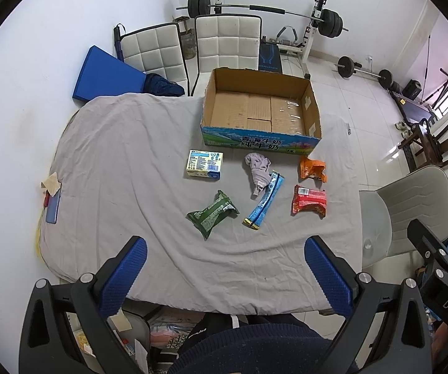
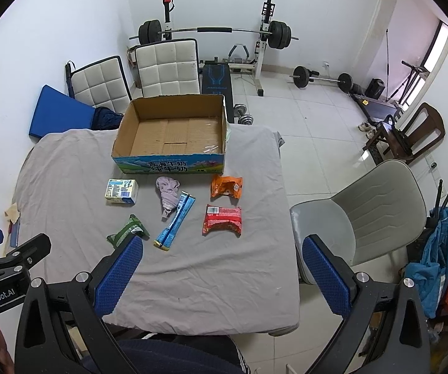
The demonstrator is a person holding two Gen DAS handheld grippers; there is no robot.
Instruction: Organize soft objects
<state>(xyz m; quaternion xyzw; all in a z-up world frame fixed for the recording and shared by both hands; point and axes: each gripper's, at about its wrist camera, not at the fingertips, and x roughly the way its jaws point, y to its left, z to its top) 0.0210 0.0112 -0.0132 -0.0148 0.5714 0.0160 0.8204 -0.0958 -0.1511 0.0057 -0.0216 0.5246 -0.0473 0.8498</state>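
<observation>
An empty cardboard box (image 1: 259, 109) (image 2: 174, 131) stands at the far side of a grey-clothed table (image 1: 124, 168) (image 2: 224, 268). In front of it lie a pale tissue pack (image 1: 204, 164) (image 2: 121, 190), a crumpled lilac cloth (image 1: 258, 168) (image 2: 167, 194), a blue stick packet (image 1: 264, 201) (image 2: 175, 221), a green packet (image 1: 212, 212) (image 2: 125, 230), an orange packet (image 1: 312, 169) (image 2: 226, 187) and a red packet (image 1: 309, 201) (image 2: 223, 219). My left gripper (image 1: 225, 275) is open and empty above the near table edge. My right gripper (image 2: 222, 275) is open and empty, near the table's front right.
Two white padded chairs (image 1: 227, 43) (image 2: 167, 67) and a blue mat (image 1: 105, 76) stand behind the table. A grey chair (image 1: 410, 205) (image 2: 370, 215) sits at the right. A weight bench with barbell (image 2: 217, 34) fills the back. A phone (image 1: 51, 208) lies at the table's left edge.
</observation>
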